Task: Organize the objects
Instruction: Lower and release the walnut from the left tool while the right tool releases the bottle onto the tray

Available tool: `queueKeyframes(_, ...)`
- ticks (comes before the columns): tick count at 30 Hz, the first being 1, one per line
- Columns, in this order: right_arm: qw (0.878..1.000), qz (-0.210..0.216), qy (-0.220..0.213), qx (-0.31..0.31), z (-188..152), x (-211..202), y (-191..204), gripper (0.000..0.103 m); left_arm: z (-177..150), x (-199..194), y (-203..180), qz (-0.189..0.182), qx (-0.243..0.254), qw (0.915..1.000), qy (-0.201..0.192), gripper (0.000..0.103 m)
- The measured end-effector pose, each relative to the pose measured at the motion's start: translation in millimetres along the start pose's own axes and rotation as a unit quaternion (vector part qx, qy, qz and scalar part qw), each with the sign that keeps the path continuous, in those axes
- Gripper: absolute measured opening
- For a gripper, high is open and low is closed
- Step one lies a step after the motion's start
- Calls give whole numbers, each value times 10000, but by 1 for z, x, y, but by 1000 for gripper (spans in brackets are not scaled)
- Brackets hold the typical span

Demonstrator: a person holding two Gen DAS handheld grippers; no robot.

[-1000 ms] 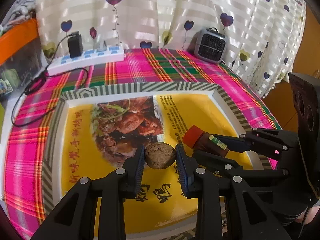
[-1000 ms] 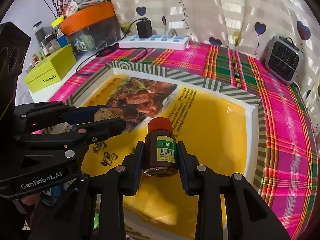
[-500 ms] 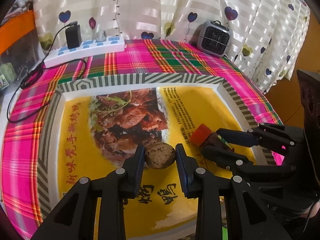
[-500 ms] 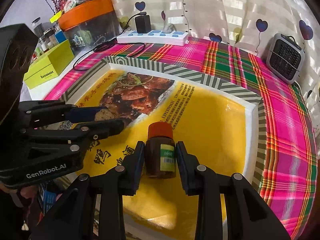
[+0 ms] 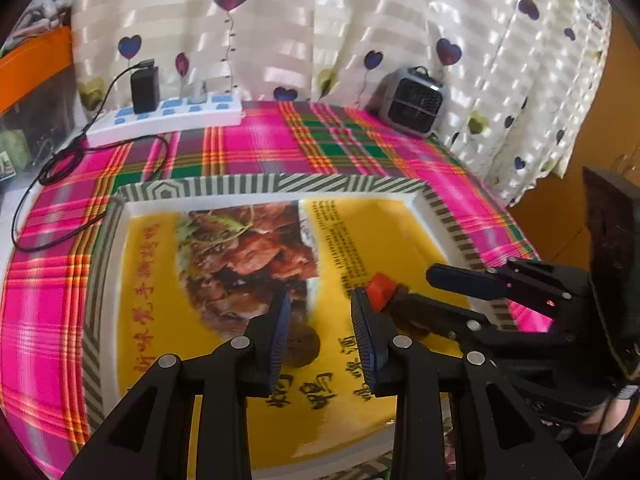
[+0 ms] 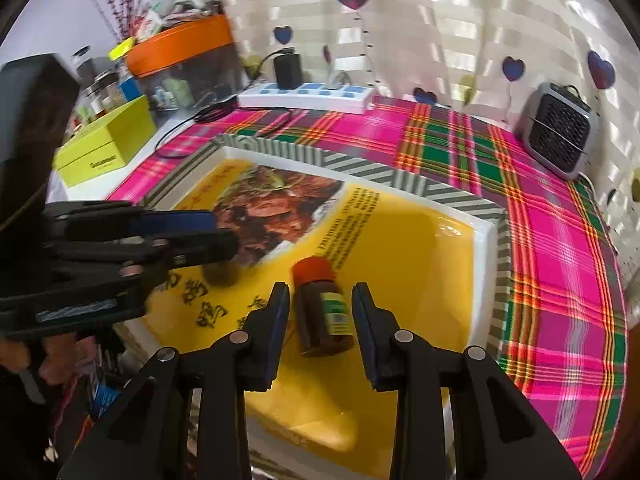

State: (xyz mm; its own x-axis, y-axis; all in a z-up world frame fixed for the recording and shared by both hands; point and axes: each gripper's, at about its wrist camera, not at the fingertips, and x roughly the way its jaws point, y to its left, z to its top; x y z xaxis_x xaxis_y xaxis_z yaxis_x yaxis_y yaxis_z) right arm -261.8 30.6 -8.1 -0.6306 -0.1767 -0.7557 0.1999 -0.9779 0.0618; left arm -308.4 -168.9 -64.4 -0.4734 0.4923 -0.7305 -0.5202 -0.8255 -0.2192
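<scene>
Walnut [image 5: 301, 345] and bottle [image 6: 324, 312] now dropped onto tray [image 6: 486, 248], each between its spread claw's fingers, untouched.

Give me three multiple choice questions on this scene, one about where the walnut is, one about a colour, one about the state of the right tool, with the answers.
1. Where does the walnut lie?
A. on the yellow tray
B. on the power strip
C. on the plaid cloth

2. What colour is the cap of the brown bottle?
A. blue
B. red
C. white

3. How does the right tool stand?
A. clamped on the bottle
B. open, with the bottle lying loose between its fingers
C. shut on nothing

Answers:
1. A, the walnut rests on the tray's yellow printed floor.
2. B, the cap at the bottle's far end is red.
3. B, there is a gap on each side of the bottle, which lies on its side on the tray.
</scene>
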Motion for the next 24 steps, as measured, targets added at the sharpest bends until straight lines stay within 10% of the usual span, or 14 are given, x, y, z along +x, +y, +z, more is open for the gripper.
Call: queueKeyframes(24, 9988, 134, -457, 80, -34, -67, 18, 18, -38, -55, -3, 238, 121, 9993, -276, 30)
